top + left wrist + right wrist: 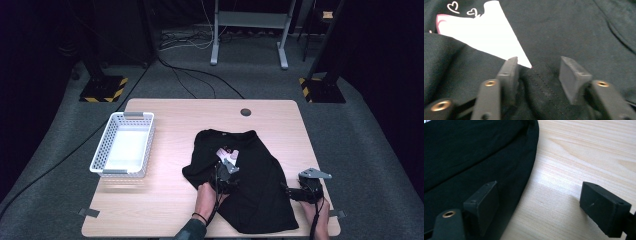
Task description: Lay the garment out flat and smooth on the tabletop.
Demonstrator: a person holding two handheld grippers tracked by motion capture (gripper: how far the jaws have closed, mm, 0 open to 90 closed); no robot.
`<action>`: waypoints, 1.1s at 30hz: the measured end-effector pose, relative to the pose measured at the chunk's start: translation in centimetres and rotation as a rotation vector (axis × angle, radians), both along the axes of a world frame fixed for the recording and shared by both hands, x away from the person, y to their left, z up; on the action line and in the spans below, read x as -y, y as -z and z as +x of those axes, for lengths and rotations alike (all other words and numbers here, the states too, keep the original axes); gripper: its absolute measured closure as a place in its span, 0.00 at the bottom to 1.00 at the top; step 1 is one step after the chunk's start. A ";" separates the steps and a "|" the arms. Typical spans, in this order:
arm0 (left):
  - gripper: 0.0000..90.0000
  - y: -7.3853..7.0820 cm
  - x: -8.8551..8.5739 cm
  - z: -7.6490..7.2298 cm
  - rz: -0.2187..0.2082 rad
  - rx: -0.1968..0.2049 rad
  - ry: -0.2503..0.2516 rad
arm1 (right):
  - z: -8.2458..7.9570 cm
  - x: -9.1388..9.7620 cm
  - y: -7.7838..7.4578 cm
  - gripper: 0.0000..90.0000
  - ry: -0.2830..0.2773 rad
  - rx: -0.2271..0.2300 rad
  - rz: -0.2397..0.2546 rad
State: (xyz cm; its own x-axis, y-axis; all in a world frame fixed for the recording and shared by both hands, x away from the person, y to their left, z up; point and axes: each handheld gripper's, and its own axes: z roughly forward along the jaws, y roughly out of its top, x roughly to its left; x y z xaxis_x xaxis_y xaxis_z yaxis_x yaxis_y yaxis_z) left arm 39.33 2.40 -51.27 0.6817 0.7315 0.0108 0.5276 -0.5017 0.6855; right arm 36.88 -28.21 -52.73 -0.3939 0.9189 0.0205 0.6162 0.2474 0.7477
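Dark curtains and grey carpet ring a pale wooden worktop [165, 210], and everything below is placed from the black T-shirt [260, 195] lying crumpled on its near right part.

Nearest, at the shirt's right hem, the right gripper [295, 192] rests with its fingers [484, 202] spread wide, one over the cloth edge, the other over bare wood, nothing pinched. At the shirt's middle, the left gripper [225, 167] has a stitched fold between its fingers [510, 72]; one finger touches the fold, the other stands clear, so I judge the pinch unfinished.

To do it well, close fully on the seam, taking both layers, then lift slowly while the right side anchors the hem.

Left gripper view alone reveals the white-and-pink print [486, 37] with hearts. High view adds the white basket [107, 145], well left of the shirt.
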 end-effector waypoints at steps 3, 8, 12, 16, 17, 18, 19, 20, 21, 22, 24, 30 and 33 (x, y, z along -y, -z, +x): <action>0.71 0.0 0.0 0.0 -0.006 0.003 0.007 | 0.0 0.0 0.0 0.17 0.000 0.000 0.001; 0.87 -0.1 -0.2 -0.2 -0.016 0.007 0.013 | 0.0 0.0 0.0 0.17 0.000 0.000 0.001; 0.91 0.0 -0.6 -0.8 -0.014 0.022 0.016 | 0.0 0.0 0.0 0.17 0.000 0.001 0.000; 0.92 0.0 -1.3 -1.3 -0.031 0.020 0.017 | 0.0 0.0 0.0 0.17 -0.001 0.001 0.000; 0.92 0.0 -1.5 -1.4 -0.028 0.020 0.020 | 0.0 0.0 0.0 0.17 -0.001 0.001 -0.001; 0.92 0.0 -1.6 -1.5 -0.031 0.018 0.018 | 0.0 0.0 0.0 0.17 -0.001 0.001 -0.001; 0.92 -0.1 -1.8 -1.5 -0.032 0.017 0.019 | 0.0 0.0 0.0 0.17 -0.001 0.001 -0.002; 0.92 -0.1 -2.0 -1.6 -0.038 0.016 0.019 | 0.0 0.0 0.0 0.17 0.000 0.001 -0.002; 0.92 -0.1 -2.1 -1.7 -0.041 0.015 0.015 | 0.0 0.0 0.0 0.17 -0.001 0.002 -0.003; 0.92 -0.2 -2.3 -1.8 -0.047 0.013 0.013 | 0.0 0.0 0.0 0.17 -0.001 0.002 -0.003; 0.92 -0.1 -2.7 -2.2 -0.060 0.011 0.009 | 0.0 0.0 0.0 0.17 -0.001 0.002 -0.003; 0.92 -0.1 -4.0 -3.1 -0.077 0.017 0.003 | 0.0 0.0 0.0 0.17 -0.001 0.001 -0.002; 0.92 -0.3 -4.7 -3.3 -0.080 0.020 -0.001 | 0.0 0.0 0.0 0.17 -0.001 0.001 -0.002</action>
